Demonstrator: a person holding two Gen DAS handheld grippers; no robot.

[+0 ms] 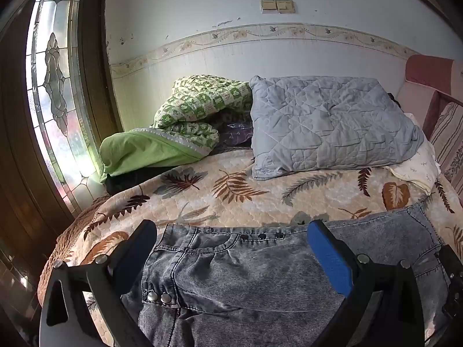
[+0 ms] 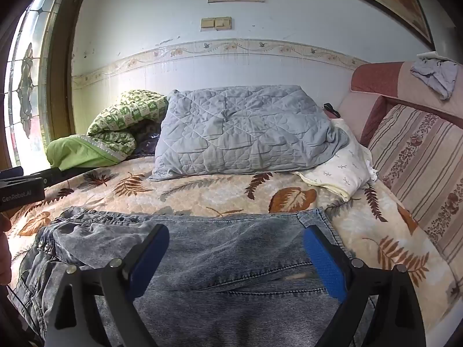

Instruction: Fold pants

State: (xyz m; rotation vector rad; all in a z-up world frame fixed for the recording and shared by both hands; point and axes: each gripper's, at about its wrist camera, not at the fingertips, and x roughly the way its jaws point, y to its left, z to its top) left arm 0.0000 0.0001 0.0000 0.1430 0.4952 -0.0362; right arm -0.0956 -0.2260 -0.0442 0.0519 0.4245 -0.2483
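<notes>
A pair of grey acid-washed denim pants (image 1: 246, 271) lies spread on the leaf-patterned bedspread (image 1: 231, 190), waistband toward the far side. My left gripper (image 1: 231, 237) hovers open over the left part of the waist, near the metal snaps (image 1: 157, 297), with nothing pinched between its blue pads. In the right wrist view the pants (image 2: 225, 260) fill the foreground, and my right gripper (image 2: 235, 240) stands open above the right side of the waistband, pads apart from the cloth. The left gripper's black body (image 2: 20, 186) shows at that view's left edge.
A grey quilted pillow (image 1: 327, 124) and a green patterned blanket (image 1: 185, 121) lie at the back of the bed. A white pillow (image 2: 338, 170) sits at the right. A striped sofa cushion (image 2: 419, 167) borders the right side. A stained-glass door (image 1: 55, 92) stands left.
</notes>
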